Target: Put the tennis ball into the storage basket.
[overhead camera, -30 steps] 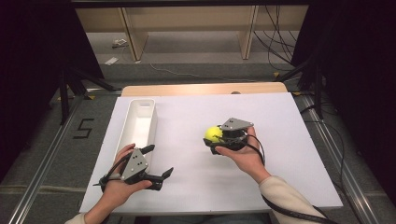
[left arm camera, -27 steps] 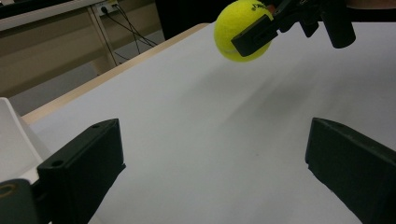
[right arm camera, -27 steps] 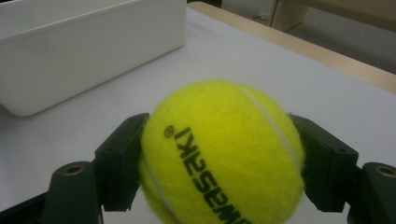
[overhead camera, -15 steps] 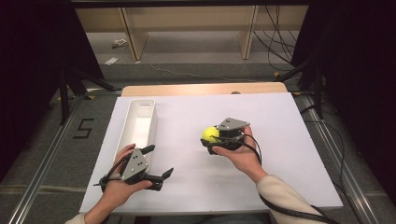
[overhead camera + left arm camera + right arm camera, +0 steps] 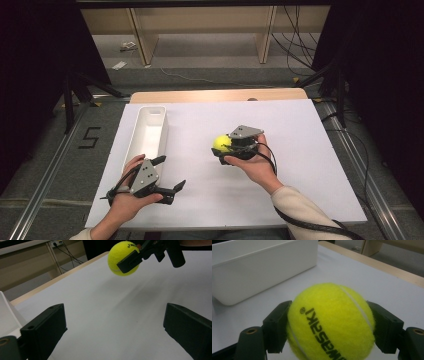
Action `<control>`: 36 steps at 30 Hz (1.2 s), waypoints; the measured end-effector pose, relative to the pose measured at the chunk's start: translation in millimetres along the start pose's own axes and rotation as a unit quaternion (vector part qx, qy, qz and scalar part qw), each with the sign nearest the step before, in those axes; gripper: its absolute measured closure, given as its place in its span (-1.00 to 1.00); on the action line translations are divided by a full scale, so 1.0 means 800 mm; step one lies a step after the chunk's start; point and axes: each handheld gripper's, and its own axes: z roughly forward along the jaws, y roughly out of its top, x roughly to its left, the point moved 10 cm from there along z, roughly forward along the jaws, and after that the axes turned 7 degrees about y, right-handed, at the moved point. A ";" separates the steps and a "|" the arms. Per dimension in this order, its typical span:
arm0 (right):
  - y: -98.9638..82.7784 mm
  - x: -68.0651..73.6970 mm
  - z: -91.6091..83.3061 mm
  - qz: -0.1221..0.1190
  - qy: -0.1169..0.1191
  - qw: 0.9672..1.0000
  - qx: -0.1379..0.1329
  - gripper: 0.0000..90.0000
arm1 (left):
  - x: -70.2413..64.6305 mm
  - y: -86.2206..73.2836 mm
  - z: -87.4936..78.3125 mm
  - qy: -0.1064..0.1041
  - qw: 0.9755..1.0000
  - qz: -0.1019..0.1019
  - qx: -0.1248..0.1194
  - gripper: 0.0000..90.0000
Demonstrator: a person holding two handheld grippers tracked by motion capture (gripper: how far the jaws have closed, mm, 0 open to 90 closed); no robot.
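On the white surface (image 5: 310,150): two hand-held grippers are working, and a long white bin is standing at the left side.
Tennis ball (image 5: 221,143): it is sitting between the fingers of the right gripper, near the middle of the surface and lifted a little above it; in the left gripper view it is hanging clear over the white sheet, with a soft shadow under it.
Right gripper (image 5: 226,148): its fingers are pressing on both sides of the yellow ball; in the right gripper view the black pads are touching the felt left and right, and black printed letters are showing on the ball.
Left gripper (image 5: 169,175): its fingers are standing wide apart and are holding nothing; it is staying low at the near left part of the surface, just beside the near end of the bin.
White bin (image 5: 142,142): it is lying lengthwise along the left edge, apart from the ball, and its inside is looking empty from above.
Right hand (image 5: 257,167): it is carrying the right gripper from below, the cable is trailing toward the sleeve.
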 end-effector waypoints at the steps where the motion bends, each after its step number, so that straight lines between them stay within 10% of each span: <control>1: 0.001 0.000 0.000 0.000 0.000 1.000 0.000 -0.41 | 0.000 0.000 0.000 0.000 1.000 0.000 0.000 -0.91; 36: 0.011 0.006 0.011 0.000 0.009 1.000 -0.003 -0.41 | -0.001 0.000 0.000 -0.003 1.000 0.000 0.000 -0.91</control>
